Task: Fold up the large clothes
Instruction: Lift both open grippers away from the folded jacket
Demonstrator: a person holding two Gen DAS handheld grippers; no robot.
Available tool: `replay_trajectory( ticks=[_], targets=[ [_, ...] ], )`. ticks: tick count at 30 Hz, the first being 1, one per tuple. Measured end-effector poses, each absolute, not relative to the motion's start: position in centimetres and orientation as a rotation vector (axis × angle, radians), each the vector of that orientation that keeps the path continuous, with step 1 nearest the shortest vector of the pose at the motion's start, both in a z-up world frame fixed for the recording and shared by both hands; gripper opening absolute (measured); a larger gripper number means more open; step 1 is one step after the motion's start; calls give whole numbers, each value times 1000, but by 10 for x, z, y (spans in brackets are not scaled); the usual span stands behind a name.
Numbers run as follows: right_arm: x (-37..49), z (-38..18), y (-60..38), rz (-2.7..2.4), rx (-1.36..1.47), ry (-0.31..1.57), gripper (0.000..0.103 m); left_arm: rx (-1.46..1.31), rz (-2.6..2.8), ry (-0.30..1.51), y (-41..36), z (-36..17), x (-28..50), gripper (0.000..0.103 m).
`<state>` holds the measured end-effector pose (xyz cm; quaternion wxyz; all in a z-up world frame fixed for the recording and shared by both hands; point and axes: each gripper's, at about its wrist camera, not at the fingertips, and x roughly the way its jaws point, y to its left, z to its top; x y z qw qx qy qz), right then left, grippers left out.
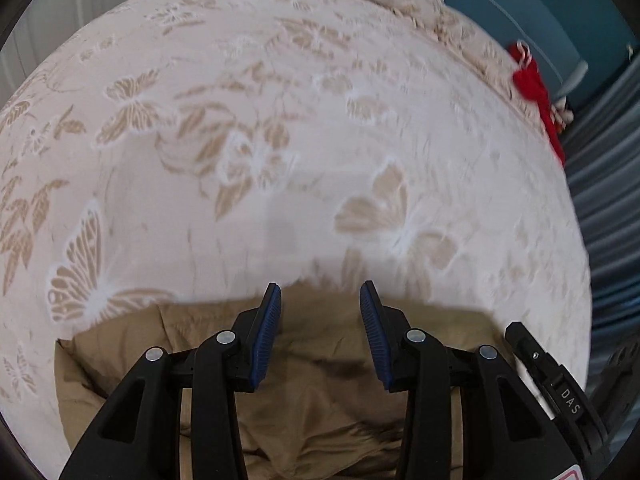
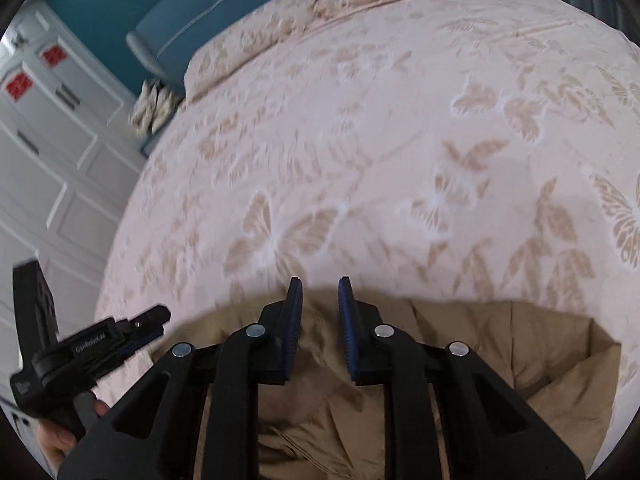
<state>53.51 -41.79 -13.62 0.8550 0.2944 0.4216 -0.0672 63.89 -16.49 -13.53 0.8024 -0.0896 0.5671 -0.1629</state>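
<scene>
A tan garment (image 1: 320, 380) lies crumpled on a cream bedspread (image 1: 320, 140) with beige butterflies. My left gripper (image 1: 320, 290) hangs over the garment's far edge, its blue pads (image 1: 264, 336) well apart; cloth shows in the gap below them, untouched. In the right wrist view the same garment (image 2: 520, 352) spreads to the right. My right gripper (image 2: 319, 282) is over its edge with a narrow gap between the pads (image 2: 292, 320), and creased cloth shows beneath that gap. The two grippers are side by side: the right one (image 1: 552, 380) shows in the left view, the left one (image 2: 100, 344) in the right view.
The bedspread (image 2: 360, 140) stretches far ahead. A red item (image 1: 536, 92) lies at the bed's edge by a blue headboard (image 1: 520, 0). White cabinet doors (image 2: 48, 140) stand left of the bed, blue-grey curtains (image 1: 608, 200) on the other side. A hand (image 2: 60, 436) holds the left gripper.
</scene>
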Motion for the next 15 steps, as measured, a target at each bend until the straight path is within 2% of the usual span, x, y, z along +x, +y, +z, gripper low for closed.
replay_trajectory(
  ticks=[7,15],
  targets=[
    [511,-153,-396,-100,467,926,17,-71,-372,1193,-159,-155,611,39],
    [505,-171,-385,-125,291,961,12,44,-372,1131,-165,-171,589,41]
  ],
)
